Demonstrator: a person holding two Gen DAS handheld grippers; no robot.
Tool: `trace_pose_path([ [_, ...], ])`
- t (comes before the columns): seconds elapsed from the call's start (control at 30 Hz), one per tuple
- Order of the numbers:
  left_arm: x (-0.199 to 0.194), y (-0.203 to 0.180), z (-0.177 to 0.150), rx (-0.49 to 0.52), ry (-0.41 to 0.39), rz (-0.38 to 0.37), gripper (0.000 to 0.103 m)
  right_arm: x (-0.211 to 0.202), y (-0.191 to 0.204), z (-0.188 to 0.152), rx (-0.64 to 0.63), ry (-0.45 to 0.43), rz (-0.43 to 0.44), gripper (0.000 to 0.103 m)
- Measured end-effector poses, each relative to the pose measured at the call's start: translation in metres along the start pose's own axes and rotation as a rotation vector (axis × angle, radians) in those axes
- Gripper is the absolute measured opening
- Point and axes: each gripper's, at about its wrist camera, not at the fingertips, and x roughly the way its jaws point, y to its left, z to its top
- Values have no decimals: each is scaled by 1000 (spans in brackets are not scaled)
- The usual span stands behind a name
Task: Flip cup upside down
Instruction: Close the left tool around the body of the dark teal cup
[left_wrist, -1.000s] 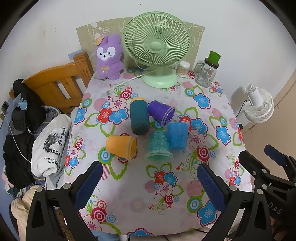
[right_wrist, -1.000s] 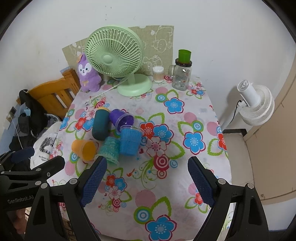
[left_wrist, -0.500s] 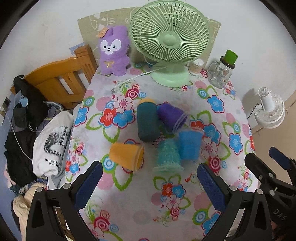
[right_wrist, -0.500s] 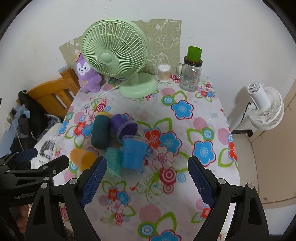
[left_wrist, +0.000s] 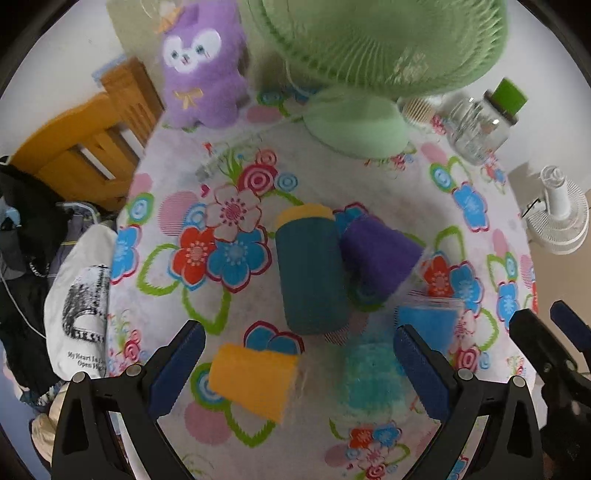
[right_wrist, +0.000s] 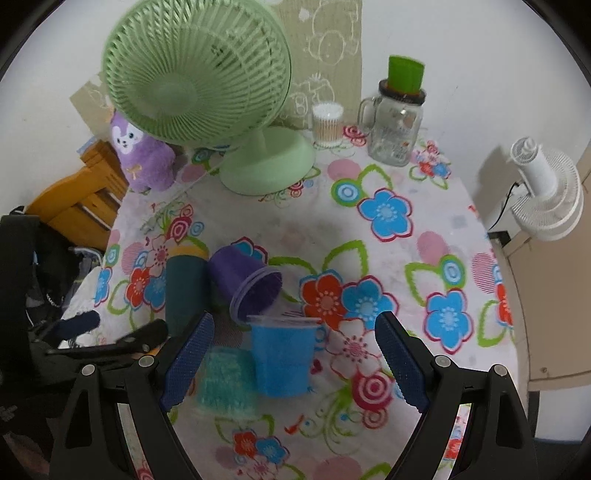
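Several cups sit clustered on the floral tablecloth (right_wrist: 388, 229). A blue cup (right_wrist: 282, 354) (left_wrist: 430, 325) stands upright, mouth up. A purple cup (right_wrist: 245, 280) (left_wrist: 380, 251), a dark teal cup (left_wrist: 310, 273) (right_wrist: 184, 291) and an orange cup (left_wrist: 253, 380) lie on their sides. A light teal cup (left_wrist: 371, 376) (right_wrist: 225, 380) stands mouth down. My left gripper (left_wrist: 299, 369) is open above the orange and light teal cups. My right gripper (right_wrist: 293, 362) is open with the blue cup between its fingers, not touching.
A green desk fan (right_wrist: 207, 85), a purple plush toy (left_wrist: 203, 70), a glass jar with a green lid (right_wrist: 399, 118) and a small cotton-swab container (right_wrist: 327, 123) stand at the back. A wooden chair (left_wrist: 85, 147) with clothes is at the left. A white fan (right_wrist: 546, 195) is off the table's right edge.
Both grippers have moved forward and down toward the cups, which now look much larger. The blue cup now lies between the right gripper's fingers. The cups have not moved.
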Motion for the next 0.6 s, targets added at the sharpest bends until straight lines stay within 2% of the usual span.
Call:
trace_pose_path([
  [0.3, 59, 9, 22, -1, 85, -22, 100, 54, 11, 11, 11, 80, -21, 91],
  [0.47, 84, 9, 28, -11, 130, -65, 91, 76, 10, 12, 18, 116, -33, 91],
  [0.6, 95, 8, 30, -10, 142, -71, 86, 86, 11, 13, 17, 133, -39, 91],
])
